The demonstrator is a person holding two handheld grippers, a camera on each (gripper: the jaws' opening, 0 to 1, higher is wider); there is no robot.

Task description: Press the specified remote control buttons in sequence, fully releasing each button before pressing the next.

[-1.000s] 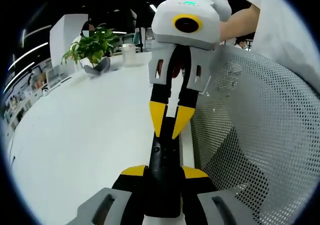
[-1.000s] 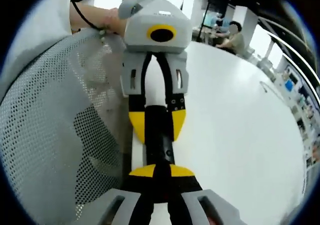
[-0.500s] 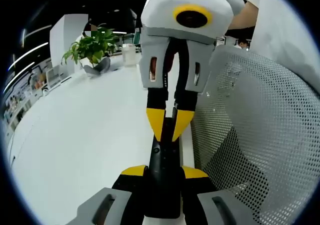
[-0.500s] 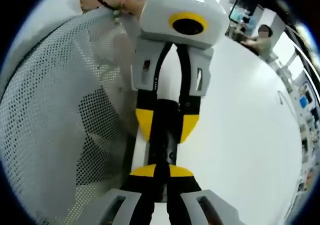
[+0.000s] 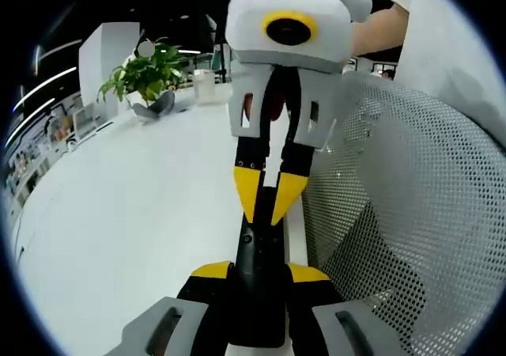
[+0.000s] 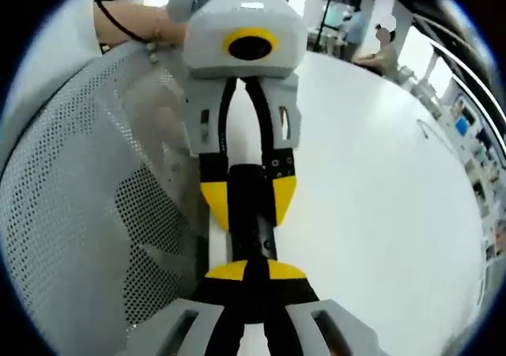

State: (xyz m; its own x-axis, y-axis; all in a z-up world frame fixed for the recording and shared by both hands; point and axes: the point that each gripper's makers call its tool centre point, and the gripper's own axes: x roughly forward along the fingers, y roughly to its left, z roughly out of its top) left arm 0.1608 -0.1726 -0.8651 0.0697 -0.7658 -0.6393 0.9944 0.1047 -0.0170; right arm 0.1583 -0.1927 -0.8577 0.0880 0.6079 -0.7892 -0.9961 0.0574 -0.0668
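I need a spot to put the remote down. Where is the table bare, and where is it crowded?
The white table is bare between the remote and the potted plant at its far edge. It is crowded at the remote, where the left gripper and right gripper meet, beside the mesh chair back.
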